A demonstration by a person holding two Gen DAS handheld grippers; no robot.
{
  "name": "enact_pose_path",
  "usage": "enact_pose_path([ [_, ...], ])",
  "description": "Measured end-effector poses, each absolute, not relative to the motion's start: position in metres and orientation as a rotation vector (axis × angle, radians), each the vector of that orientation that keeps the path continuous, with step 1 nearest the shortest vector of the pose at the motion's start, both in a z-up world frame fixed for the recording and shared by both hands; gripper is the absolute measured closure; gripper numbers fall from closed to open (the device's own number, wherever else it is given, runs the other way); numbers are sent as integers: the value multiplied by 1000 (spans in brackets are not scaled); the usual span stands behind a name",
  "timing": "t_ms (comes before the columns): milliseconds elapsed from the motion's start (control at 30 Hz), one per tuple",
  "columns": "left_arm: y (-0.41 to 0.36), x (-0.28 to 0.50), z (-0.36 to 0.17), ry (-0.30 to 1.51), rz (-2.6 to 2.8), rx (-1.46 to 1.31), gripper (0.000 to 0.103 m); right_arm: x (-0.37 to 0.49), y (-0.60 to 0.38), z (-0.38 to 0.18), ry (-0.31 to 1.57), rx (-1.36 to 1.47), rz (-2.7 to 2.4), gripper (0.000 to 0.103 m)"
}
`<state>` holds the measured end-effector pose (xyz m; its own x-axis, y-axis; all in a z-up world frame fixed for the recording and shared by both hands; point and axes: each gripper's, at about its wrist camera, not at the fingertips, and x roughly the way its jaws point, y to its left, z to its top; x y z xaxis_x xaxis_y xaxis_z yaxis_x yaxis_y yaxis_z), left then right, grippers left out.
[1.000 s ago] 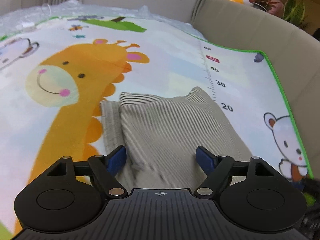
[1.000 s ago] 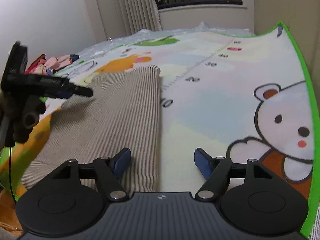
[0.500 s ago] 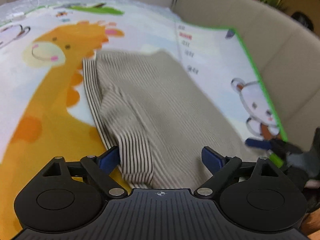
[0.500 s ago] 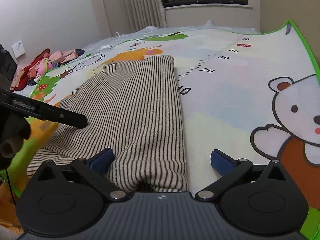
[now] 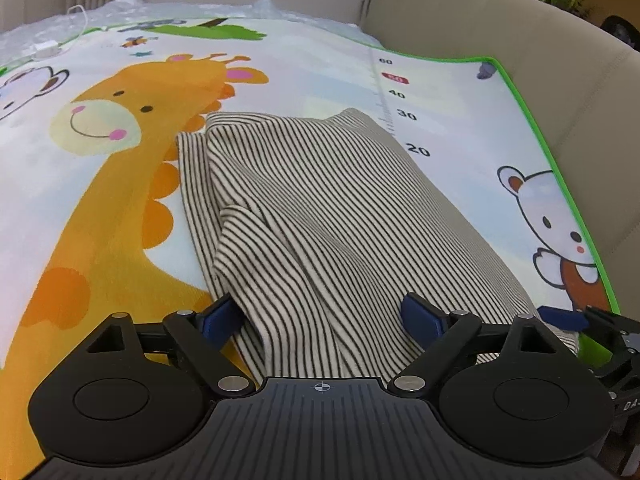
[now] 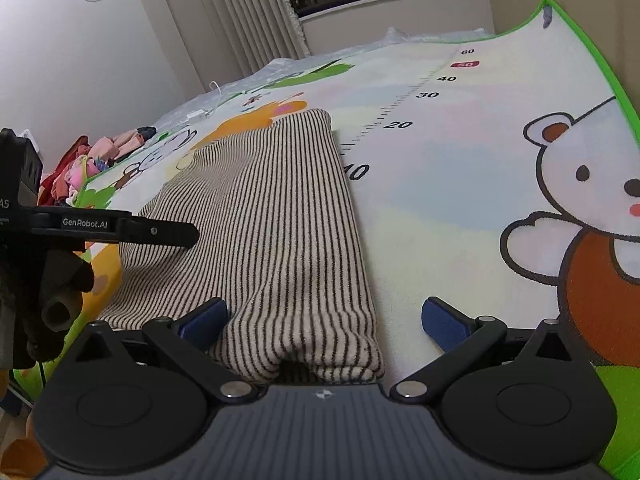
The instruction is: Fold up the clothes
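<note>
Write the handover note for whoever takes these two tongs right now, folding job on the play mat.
Left tongs: open, holding nothing, straddling the near end of the striped garment.
Right tongs: open, holding nothing, at the garment's near right corner; one finger over the cloth, the other over bare play mat.
Garment: lies lengthwise on the mat beside the printed ruler, already folded into a long narrow strip, with a loose fold bulging on its left side.
Done: side folds, judging by the strip shape.
Left: probably grip the near end with both tongs and fold it away toward the far end; smooth the bulge.
</note>
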<state>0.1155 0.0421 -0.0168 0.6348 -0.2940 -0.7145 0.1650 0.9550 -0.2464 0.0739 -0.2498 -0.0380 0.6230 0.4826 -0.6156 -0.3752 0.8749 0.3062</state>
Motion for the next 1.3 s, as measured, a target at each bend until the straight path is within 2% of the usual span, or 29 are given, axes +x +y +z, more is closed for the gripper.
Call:
enact_pose_path([
  [167, 45, 117, -17, 838, -262, -170, 12, 65, -249, -28, 705, 112, 514, 0],
  [233, 45, 116, -16, 837, -259, -170, 12, 59, -250, -19, 663, 82, 523, 3],
  [300, 46, 113, -15, 837, -257, -167, 13, 51, -249, -10, 615, 38, 537, 24],
  [400, 49, 109, -13, 840, -247, -176, 12, 46, -247, -7, 631, 21, 595, 33],
  [533, 54, 100, -1, 812, -238, -193, 12, 42, -245, -28, 670, -13, 582, 31],
  [633, 54, 92, 17, 758, -244, -189, 12, 44, -248, -28, 679, 12, 568, 25],
  [767, 45, 83, 36, 705, -309, -199, 12, 43, -250, -29, 681, 13, 565, 23],
  [900, 30, 76, 31, 744, -426, -243, 11, 43, -251, -22, 658, -8, 574, 23],
  [933, 25, 75, 25, 768, -443, -248, 11, 43, -252, -18, 644, -16, 576, 24],
  [967, 21, 74, 18, 789, -449, -245, 11, 41, -255, -13, 624, -24, 575, 30],
  [1000, 17, 74, 11, 809, -451, -240, 11, 41, -257, -7, 609, -27, 574, 41],
  [1067, 13, 72, 1, 821, -441, -220, 11, 41, -264, 1, 593, -17, 565, 49],
  [1300, 11, 72, -4, 815, -433, -200, 9, 47, -261, -30, 681, -62, 514, 48],
])
